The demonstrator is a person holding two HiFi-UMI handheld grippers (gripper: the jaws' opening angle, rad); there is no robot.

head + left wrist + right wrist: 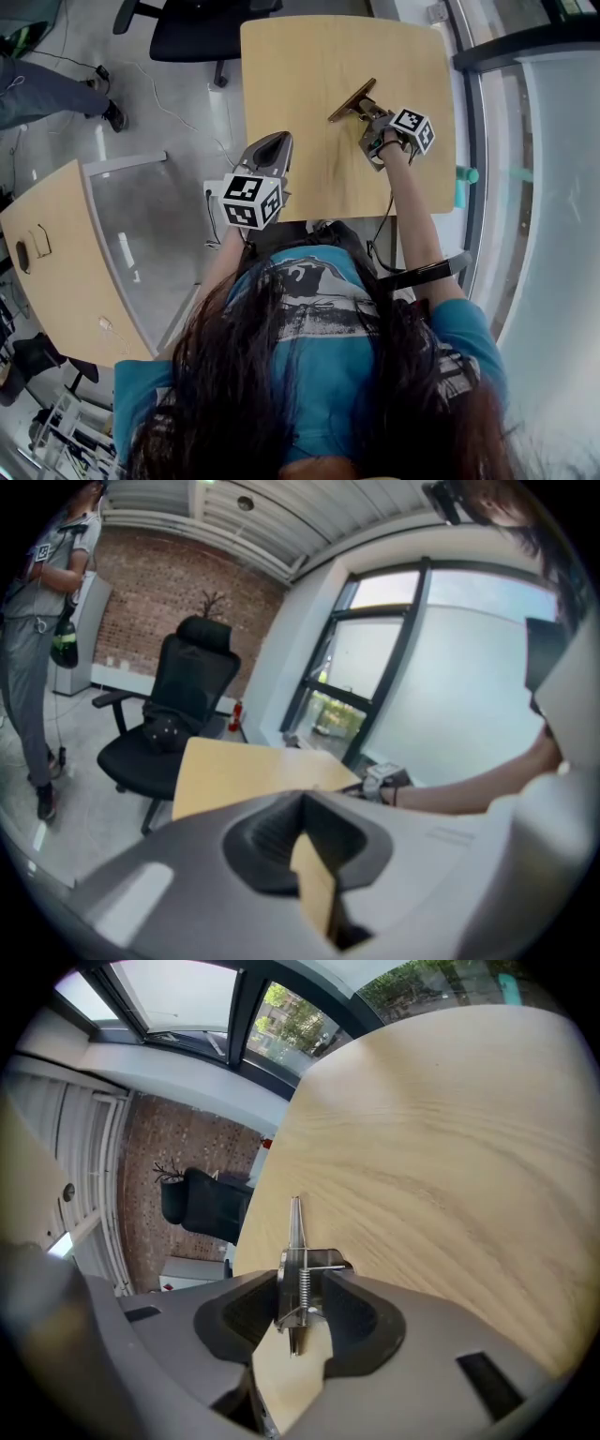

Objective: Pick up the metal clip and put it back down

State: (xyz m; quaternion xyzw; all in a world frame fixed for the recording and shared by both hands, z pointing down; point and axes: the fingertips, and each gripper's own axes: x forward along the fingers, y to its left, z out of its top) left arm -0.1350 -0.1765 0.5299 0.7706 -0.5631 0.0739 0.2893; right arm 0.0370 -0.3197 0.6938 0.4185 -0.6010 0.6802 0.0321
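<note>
The metal clip (352, 100) is a spring clamp with long flat blades, lying on the light wood table (309, 66) right of centre. My right gripper (366, 111) is at its handle end. In the right gripper view the metal clip (300, 1279) stands upright between the jaws of the right gripper (300, 1277), its blades together and pointing away across the table (450, 1147). The jaws are apart and sit close beside the handles without visibly squeezing them. My left gripper (277, 141) hovers at the table's near left edge, jaws together and nothing in them; the left gripper view shows the left gripper (302, 797) the same way.
A black office chair (192, 33) stands past the table's far left corner, seen also as the chair (178, 714) in the left gripper view. A person (47, 89) stands at the far left. Another wood table (56, 262) is to the left, and a window wall runs along the right.
</note>
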